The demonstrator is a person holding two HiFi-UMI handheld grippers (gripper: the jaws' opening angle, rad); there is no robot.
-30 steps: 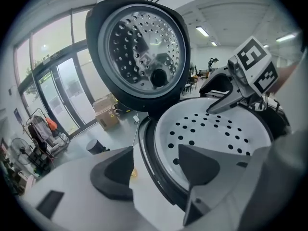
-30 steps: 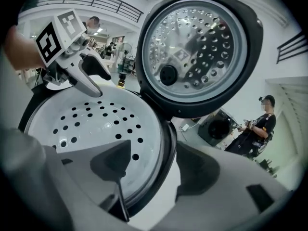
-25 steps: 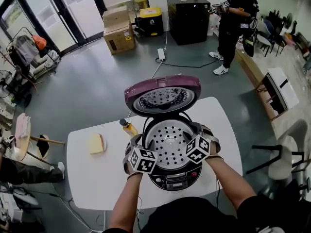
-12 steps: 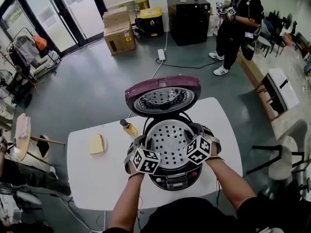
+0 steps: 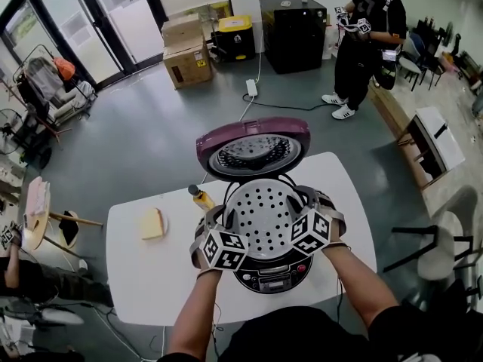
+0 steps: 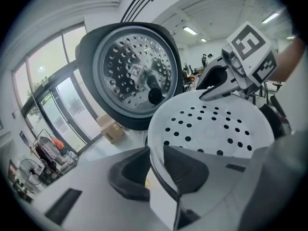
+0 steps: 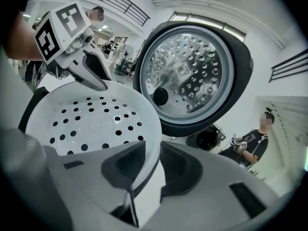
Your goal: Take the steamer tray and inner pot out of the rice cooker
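Here the steamer tray (image 5: 264,216) is clamped at opposite rims by the left gripper (image 6: 155,163) and right gripper (image 7: 153,163), whose jaws have just been closed narrowly onto it, directly over the open rice cooker (image 5: 273,276).

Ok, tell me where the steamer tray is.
Head view, centre: the steamer tray is at the mouth of the open rice cooker, in front of the raised lid, left rim clamped in the left gripper, right rim in the right gripper.

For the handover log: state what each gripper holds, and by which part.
Both hold the white perforated steamer tray by its rim: left gripper on the left edge, right gripper on the right, jaws just closed.
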